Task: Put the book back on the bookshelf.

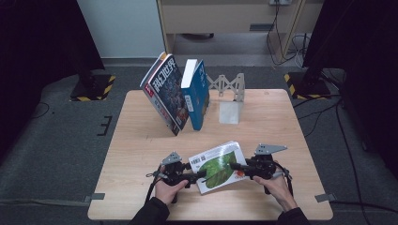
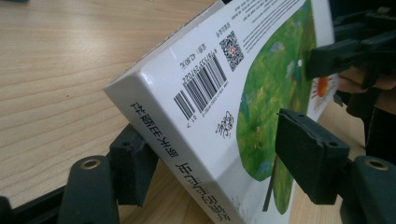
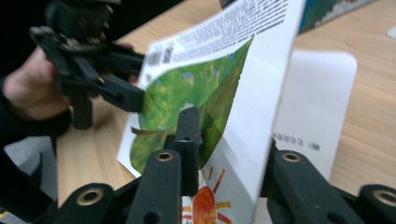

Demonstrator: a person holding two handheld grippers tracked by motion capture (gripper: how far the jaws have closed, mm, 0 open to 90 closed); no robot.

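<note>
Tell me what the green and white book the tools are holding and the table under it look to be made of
The book: paper with what looks like a glossy laminated cover, since light gleams along its white spine edge and the barcode is printed crisply. The table: pale wood or wood-look laminate, going by the straight grain lines; its matte surface leaves open which.

White green-leaf book [image 1: 218,166], tilted, near edge.

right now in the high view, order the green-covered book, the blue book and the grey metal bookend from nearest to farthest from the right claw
1. Green-covered white book: held in the right claw, near edge.
2. Grey metal bookend: straight behind, mid-table.
3. Blue upright book: behind and left, leaning; only slightly farther than the bookend.
</note>
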